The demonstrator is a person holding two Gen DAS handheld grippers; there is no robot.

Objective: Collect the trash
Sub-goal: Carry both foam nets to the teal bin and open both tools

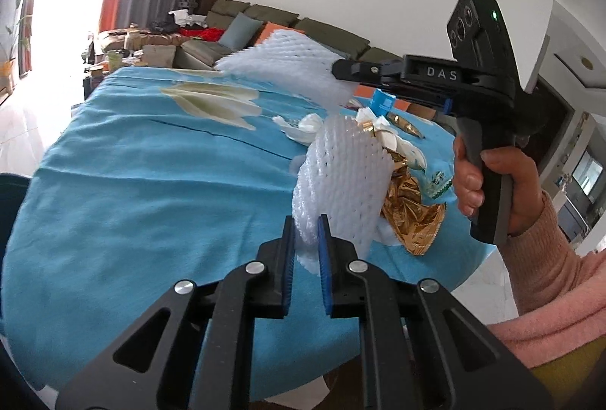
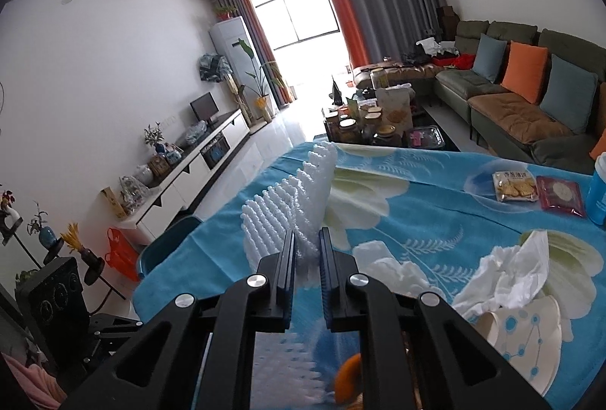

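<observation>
In the left wrist view my left gripper [image 1: 306,225] is shut on the lower edge of a white foam fruit net [image 1: 341,175], lifted off the blue flowered tablecloth [image 1: 144,183]. A hand in a pink sleeve [image 1: 503,183] holds my right gripper [image 1: 337,68] above the far side of the table, shut on a second white foam net [image 1: 288,61]. In the right wrist view the right gripper [image 2: 306,244] pinches that net [image 2: 291,198], which stands up from the pads over the cloth [image 2: 435,220].
A gold foil wrapper [image 1: 409,217] and crumpled tissues [image 1: 303,126] lie behind the left net. Near the right gripper are a crumpled tissue [image 2: 507,273], a paper cup [image 2: 519,330], a biscuit packet [image 2: 515,186], a red packet [image 2: 560,196] and a blue cup [image 2: 598,190].
</observation>
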